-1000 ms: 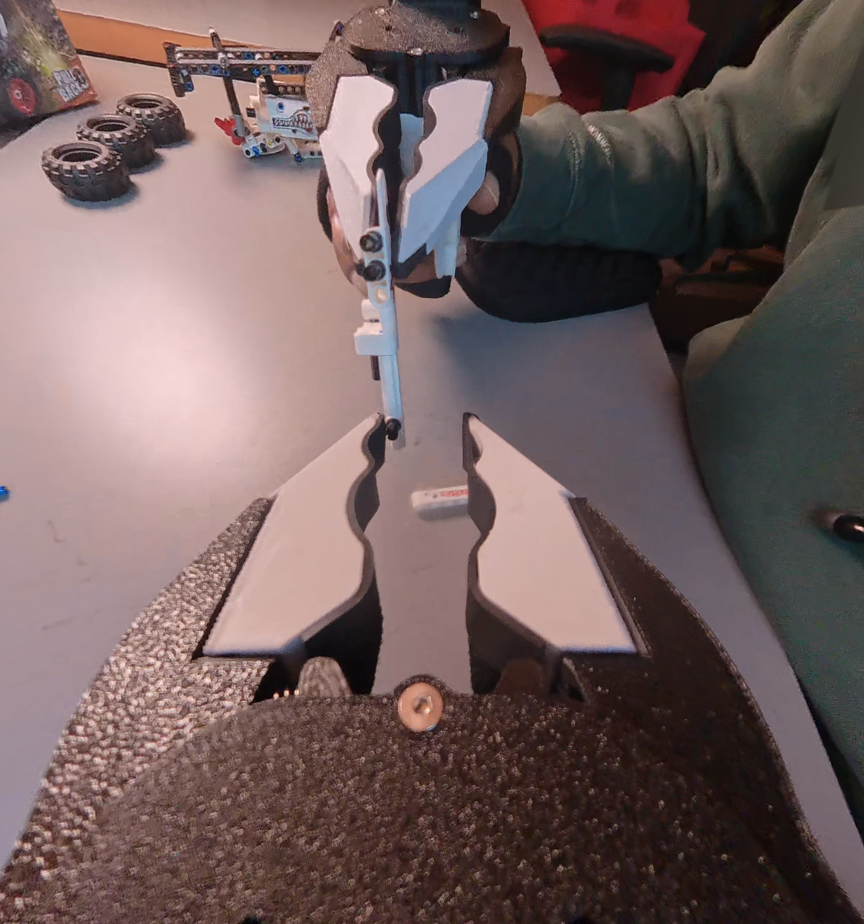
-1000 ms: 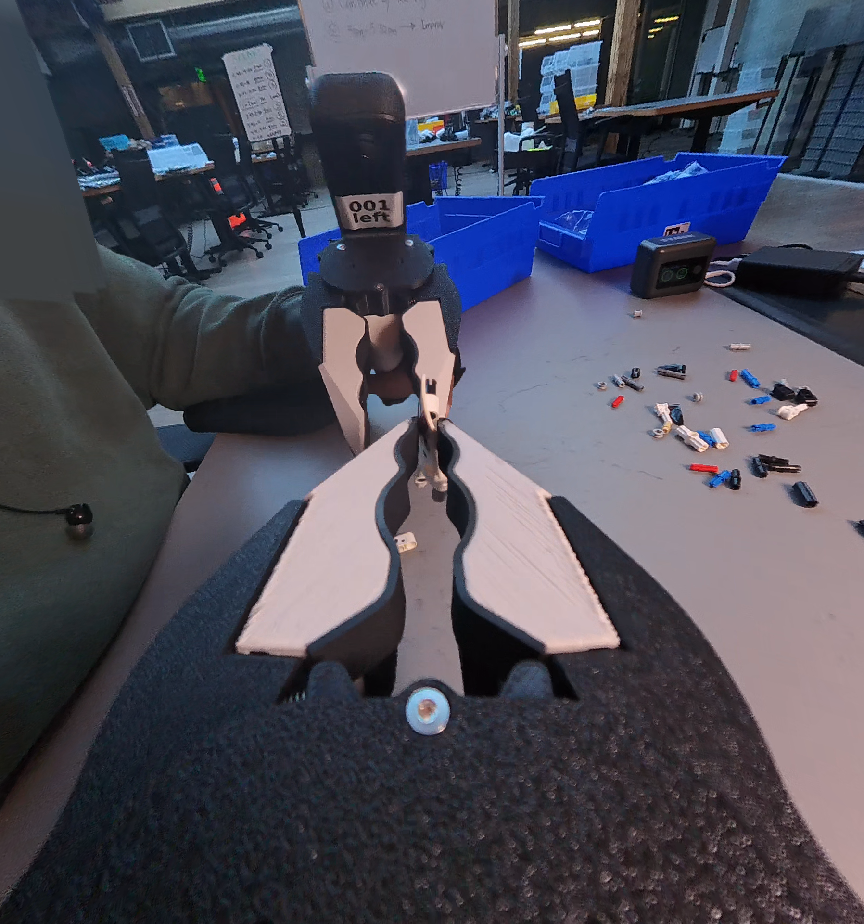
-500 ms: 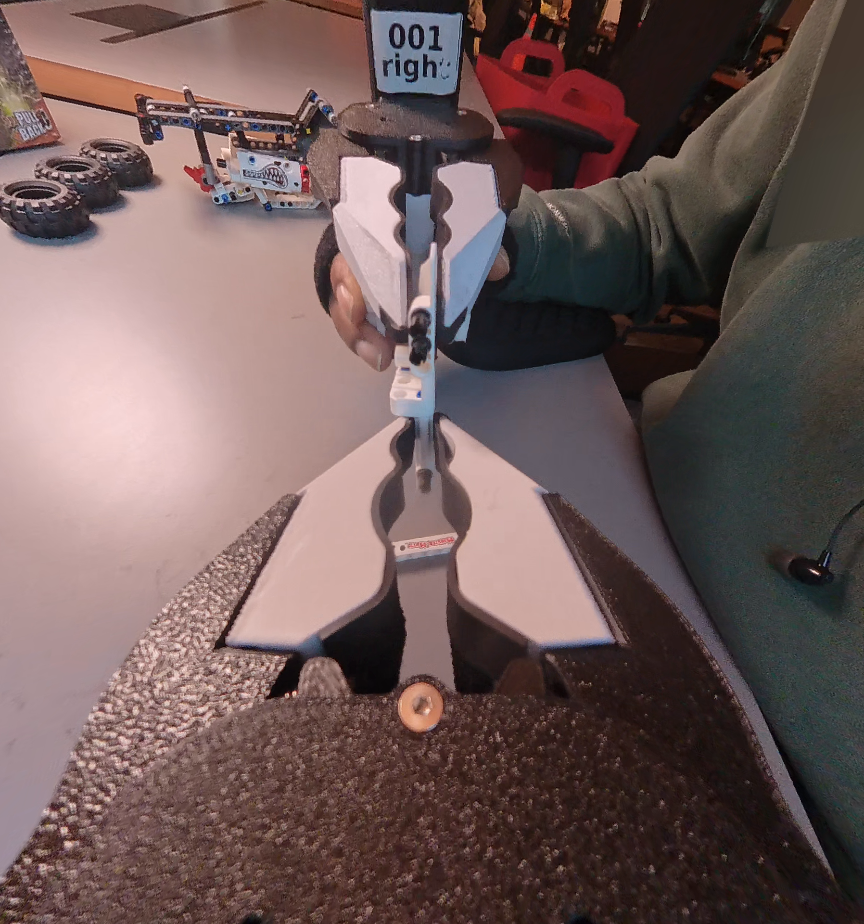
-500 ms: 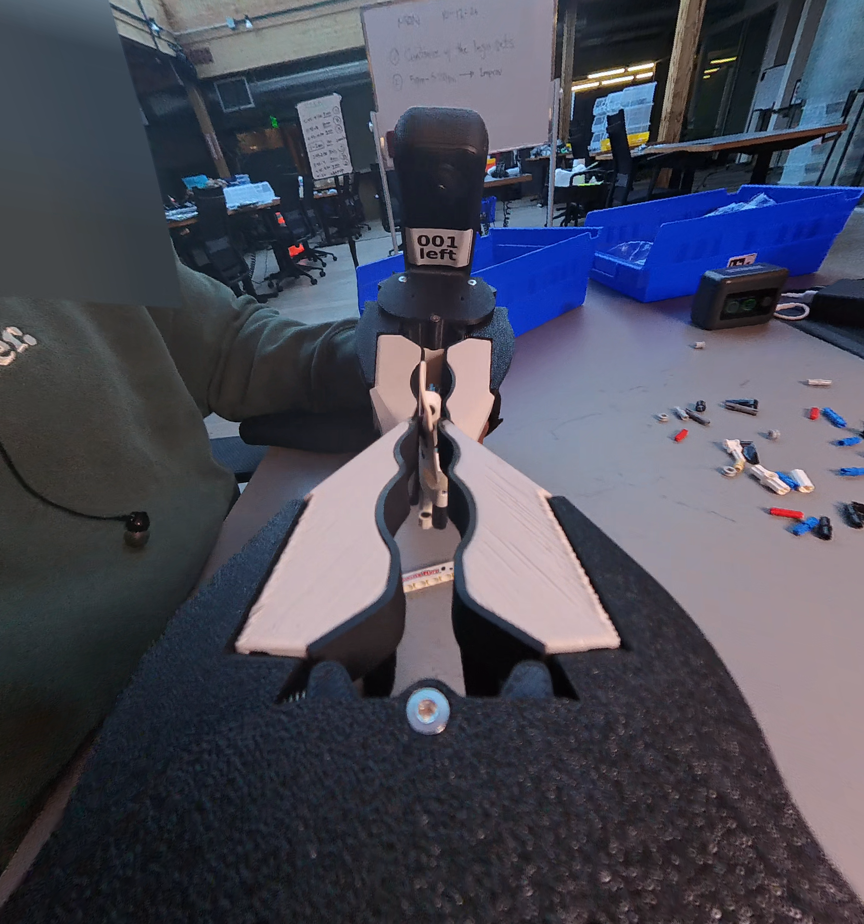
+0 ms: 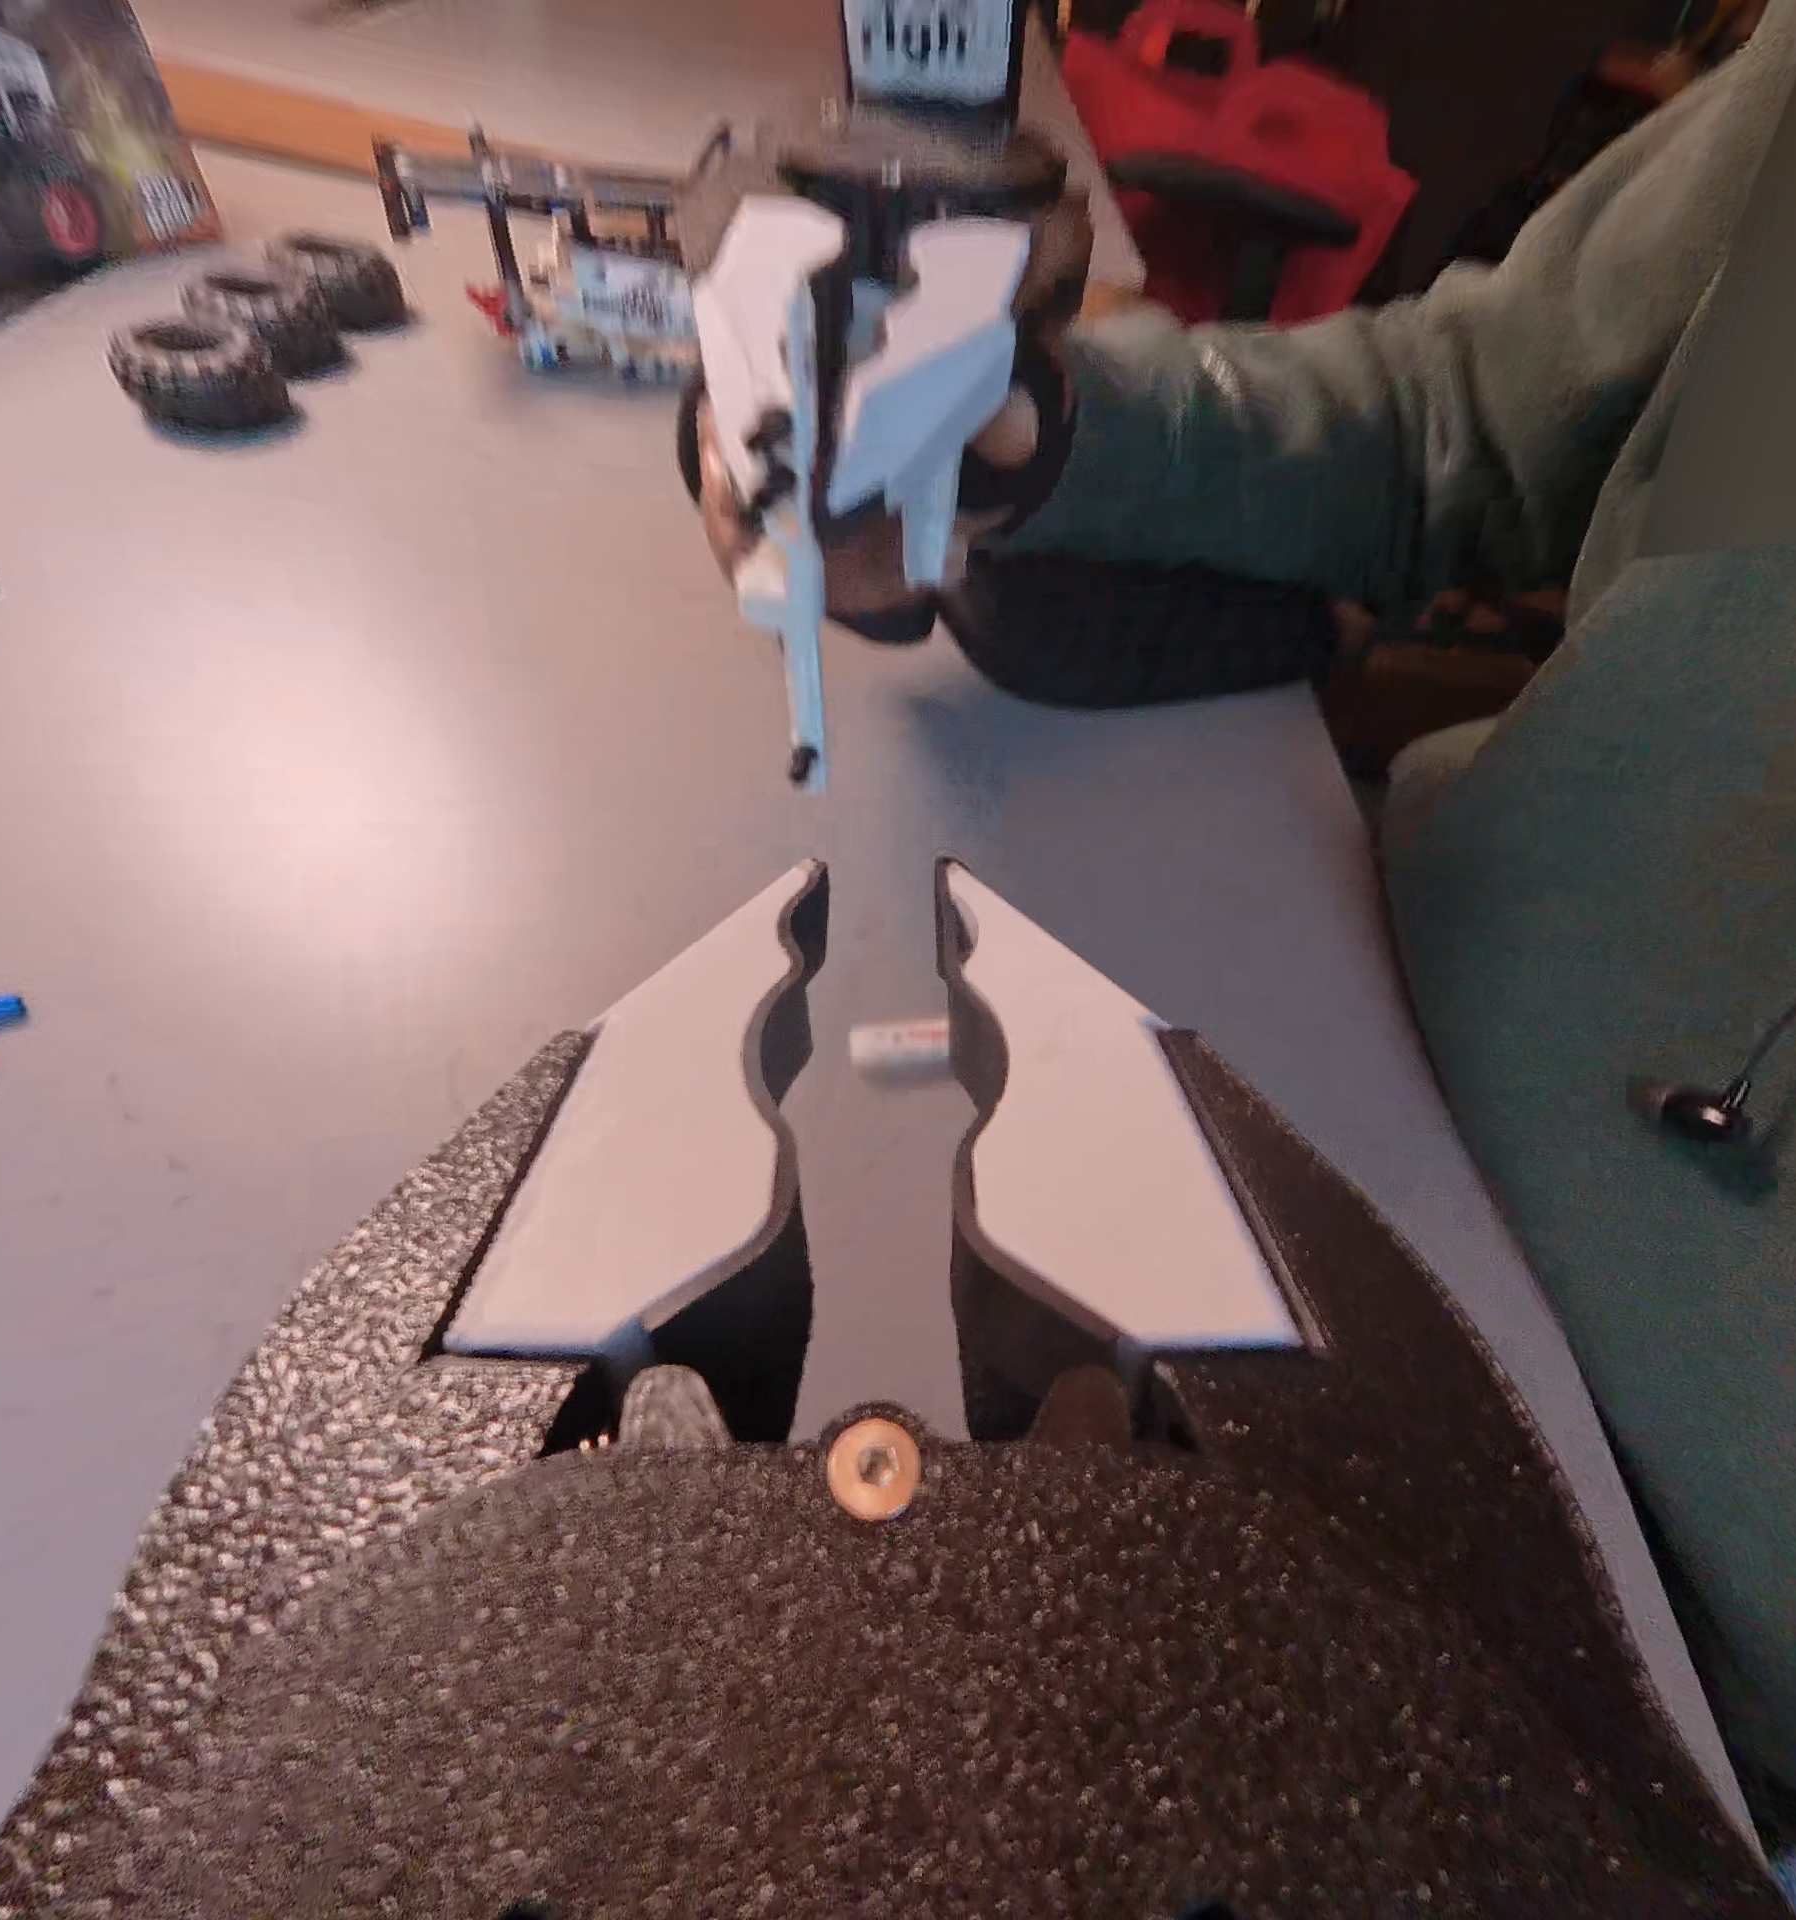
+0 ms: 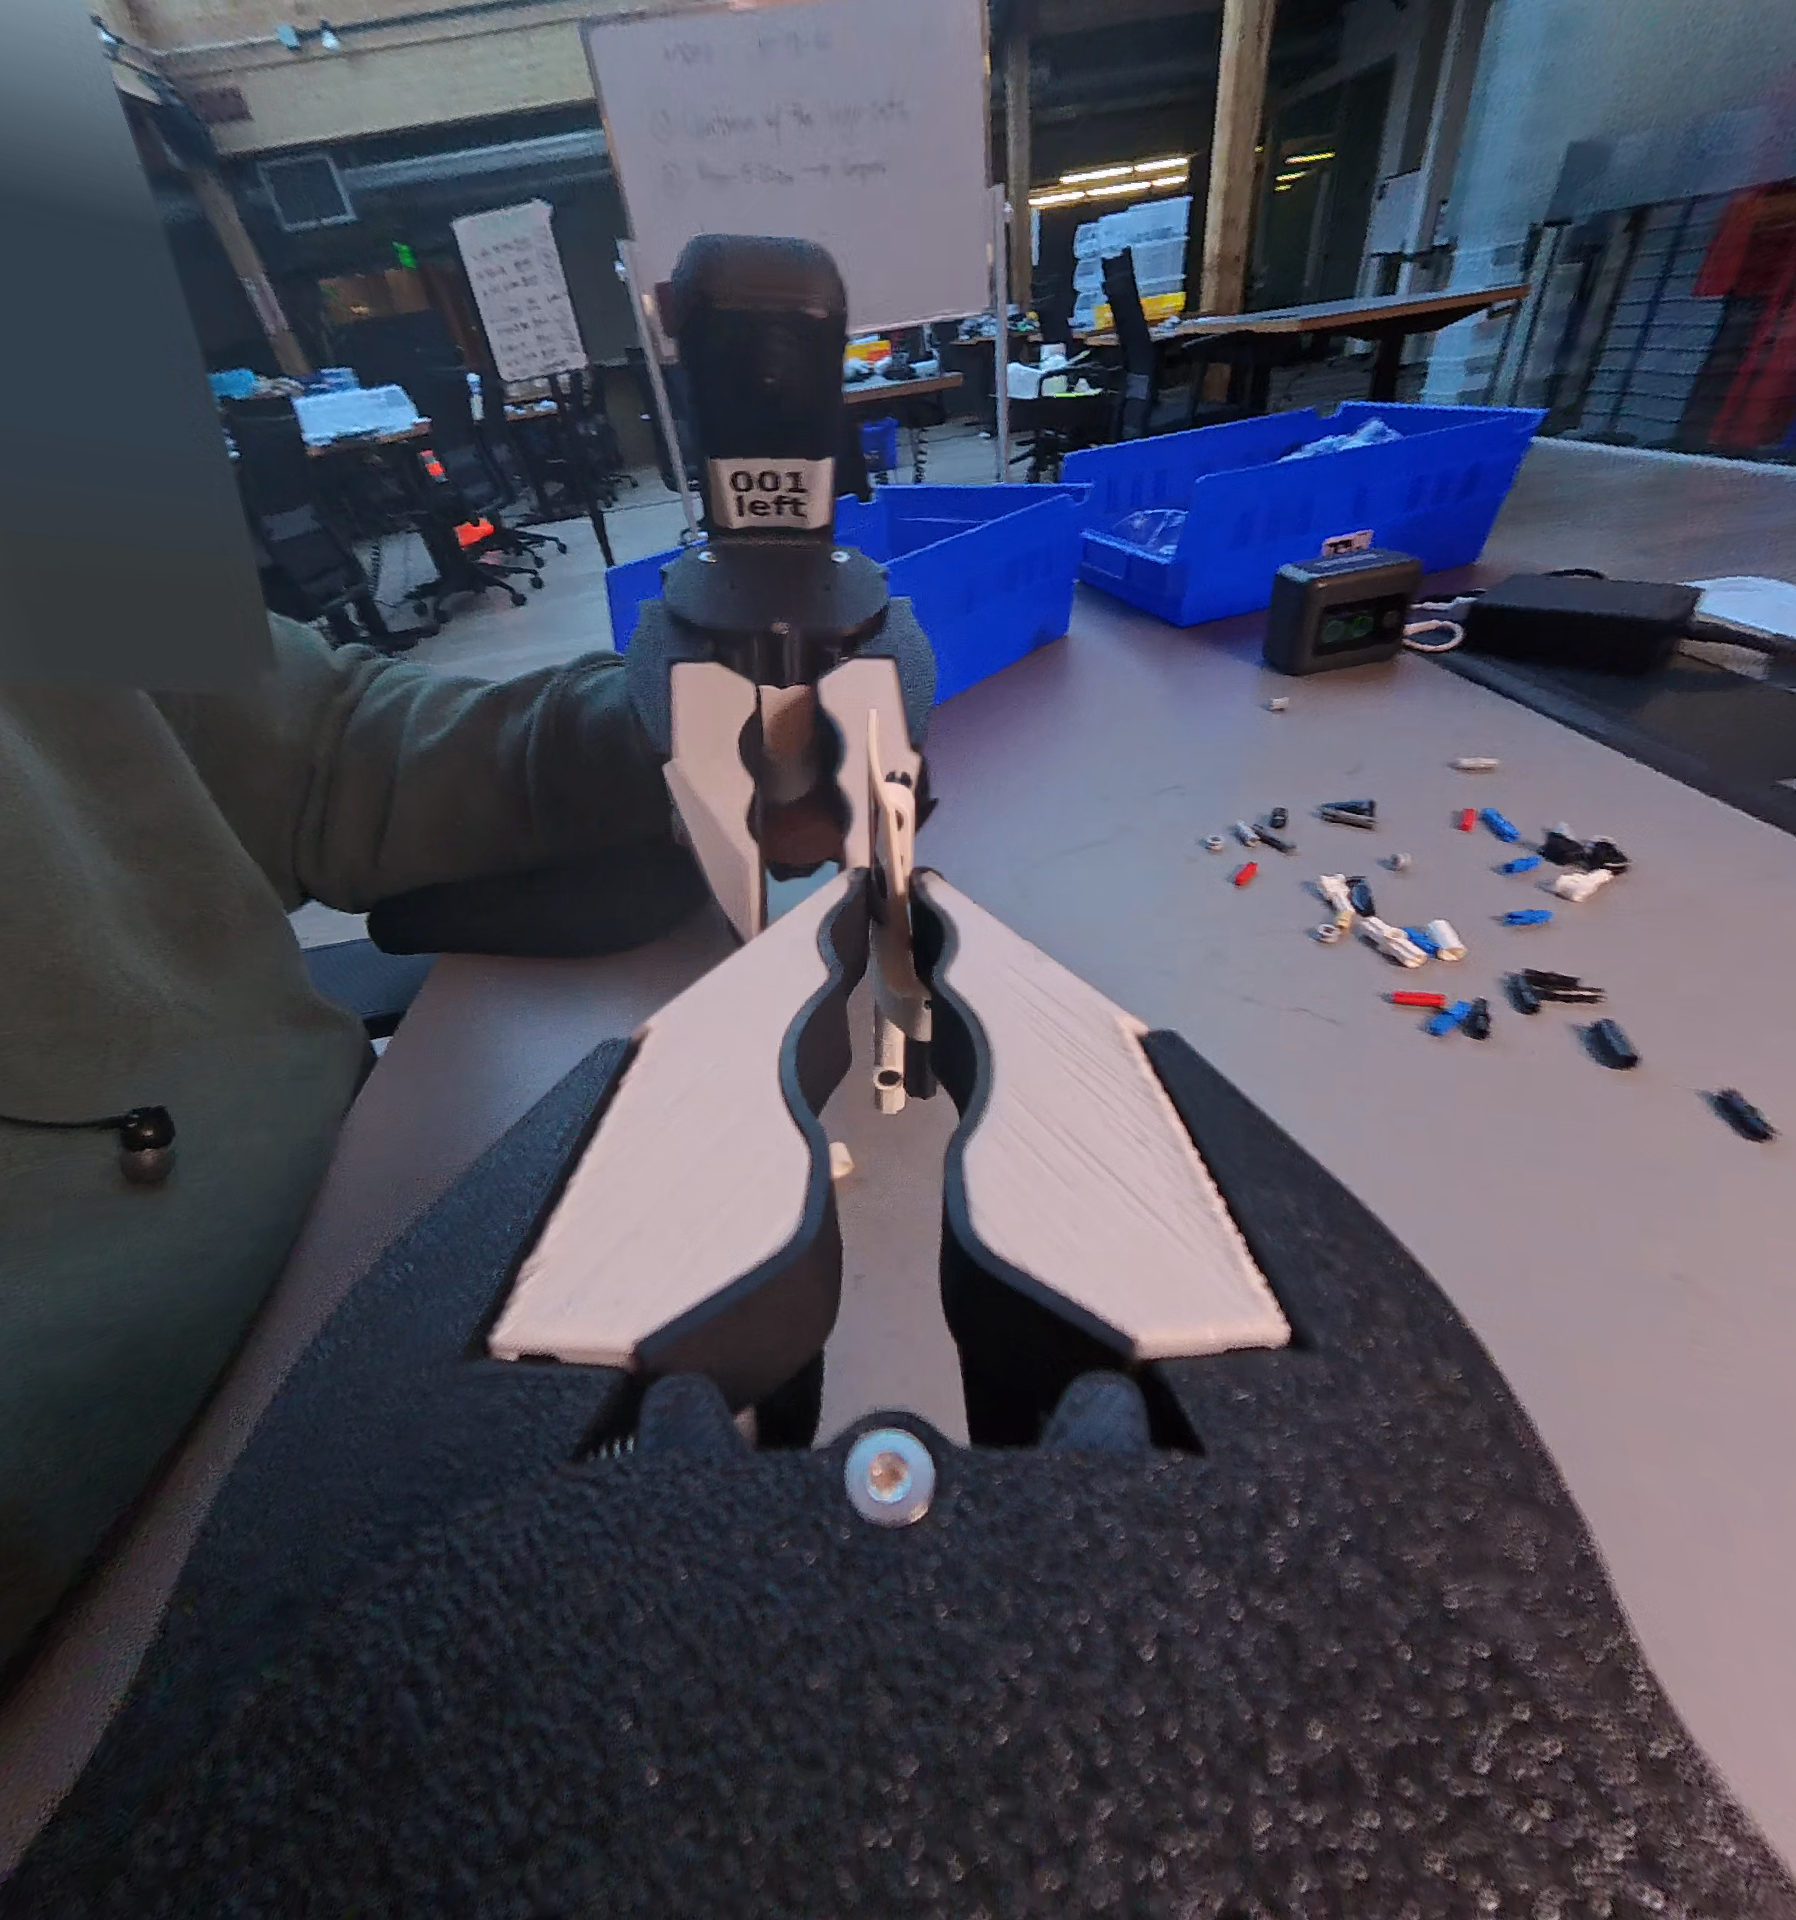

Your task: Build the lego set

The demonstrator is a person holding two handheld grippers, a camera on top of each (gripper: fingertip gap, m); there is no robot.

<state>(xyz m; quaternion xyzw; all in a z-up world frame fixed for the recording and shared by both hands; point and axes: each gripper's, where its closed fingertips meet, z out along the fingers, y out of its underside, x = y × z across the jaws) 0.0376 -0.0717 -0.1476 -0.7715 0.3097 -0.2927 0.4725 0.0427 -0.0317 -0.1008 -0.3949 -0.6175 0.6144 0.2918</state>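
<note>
I see the grey surface (image 5: pixel 374 727) spread under both of my tools, with two blue bins (image 6: pixel 1299 509) at its far side in the right wrist view. My right gripper (image 6: pixel 889 883) has its jaws closed on a slim white Lego beam assembly (image 6: pixel 894 997) with black pins, held above the surface; in the left wrist view that same piece (image 5: pixel 802 623) hangs downward from the jaws, blurred. My left gripper (image 5: pixel 881 868) has its jaws parted with nothing between them, just short of the beam's lower tip and apart from it. Far off on the surface sits the partly built Lego model (image 5: pixel 582 281), and beside it three black tyres (image 5: pixel 250 332) in a row near the set's box (image 5: pixel 52 145). A small white printed piece (image 5: pixel 899 1042) lies on the surface beneath my left jaws. Loose pins and connectors (image 6: pixel 1445 914), blue, red, black and white, lie scattered to the right.
</note>
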